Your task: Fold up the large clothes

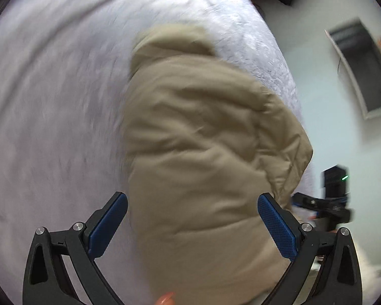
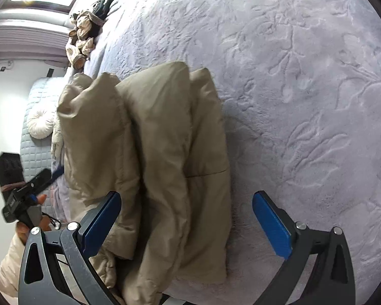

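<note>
While our left gripper (image 1: 192, 225) hangs with its blue pads spread wide and gripping nothing, the folded tan puffer jacket (image 1: 203, 139) lies just ahead of it and between its fingers in the blurred left wrist view. Our right gripper (image 2: 186, 225) is likewise spread and empty, the jacket below and ahead of its left finger, none under the right one. Around both spreads an embossed pale lavender bedspread (image 2: 304, 76), with a heap of clothes (image 2: 85, 38) far ahead of the right gripper and a round white cushion (image 2: 40, 123) off to its left.

We see a bed (image 2: 304, 76) with a pale embossed cover; on it lie a folded tan coat (image 2: 165, 152) and, at the far edge, crumpled clothes (image 2: 82, 40).
</note>
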A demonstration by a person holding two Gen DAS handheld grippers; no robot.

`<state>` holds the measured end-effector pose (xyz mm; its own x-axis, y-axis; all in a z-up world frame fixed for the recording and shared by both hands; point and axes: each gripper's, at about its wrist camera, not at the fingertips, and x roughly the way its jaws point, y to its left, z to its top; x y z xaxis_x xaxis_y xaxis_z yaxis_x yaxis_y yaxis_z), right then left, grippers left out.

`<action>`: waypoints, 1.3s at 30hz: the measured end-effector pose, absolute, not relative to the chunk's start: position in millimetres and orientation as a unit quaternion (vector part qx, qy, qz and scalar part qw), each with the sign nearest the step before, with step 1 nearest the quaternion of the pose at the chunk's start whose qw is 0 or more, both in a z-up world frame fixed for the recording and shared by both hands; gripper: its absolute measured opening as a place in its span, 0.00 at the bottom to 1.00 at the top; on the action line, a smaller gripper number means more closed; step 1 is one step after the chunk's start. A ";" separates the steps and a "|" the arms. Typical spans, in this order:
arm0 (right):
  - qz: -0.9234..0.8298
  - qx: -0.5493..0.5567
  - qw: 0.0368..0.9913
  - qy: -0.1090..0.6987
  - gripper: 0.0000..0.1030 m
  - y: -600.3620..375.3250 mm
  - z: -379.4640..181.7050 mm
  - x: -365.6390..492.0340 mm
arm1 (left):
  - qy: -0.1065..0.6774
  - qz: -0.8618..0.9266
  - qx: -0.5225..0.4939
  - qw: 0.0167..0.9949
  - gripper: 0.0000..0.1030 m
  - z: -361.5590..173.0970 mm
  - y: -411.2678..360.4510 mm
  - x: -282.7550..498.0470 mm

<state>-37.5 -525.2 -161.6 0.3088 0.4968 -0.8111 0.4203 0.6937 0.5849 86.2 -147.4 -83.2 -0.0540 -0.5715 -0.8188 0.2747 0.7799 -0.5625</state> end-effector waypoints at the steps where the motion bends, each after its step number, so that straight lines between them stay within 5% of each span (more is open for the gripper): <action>1: 0.037 0.406 0.704 0.582 1.00 -527.8 -165.2 -38.2 | 0.664 -0.314 -0.142 0.663 1.00 -92.7 -137.9 88.2; 7: 0.086 0.458 0.680 0.566 1.00 -529.4 -174.8 -32.0 | 0.678 -0.359 -0.214 0.605 1.00 -125.7 -125.6 88.6; 12: 0.090 0.391 0.685 0.608 1.00 -515.2 -180.2 -14.3 | 0.690 -0.371 -0.200 0.588 1.00 -147.4 -139.0 87.1; 32: 0.141 0.486 0.625 0.594 0.99 -486.3 -229.7 33.8 | 0.703 -0.352 -0.169 0.594 1.00 -157.8 -194.4 77.5; 36: 0.149 0.509 0.619 0.580 0.78 -482.7 -221.7 31.7 | 0.686 -0.371 -0.151 0.607 1.00 -132.3 -206.4 67.0; 39: 0.157 0.506 0.629 0.569 0.72 -477.9 -208.4 28.4 | 0.674 -0.383 -0.157 0.612 1.00 -114.5 -210.4 67.5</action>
<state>28.4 -477.9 -208.4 0.3034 0.7731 -0.5570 0.3774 0.4392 0.8153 67.5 -210.4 -114.5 -0.2023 -0.6806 -0.7041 0.2561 0.6572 -0.7089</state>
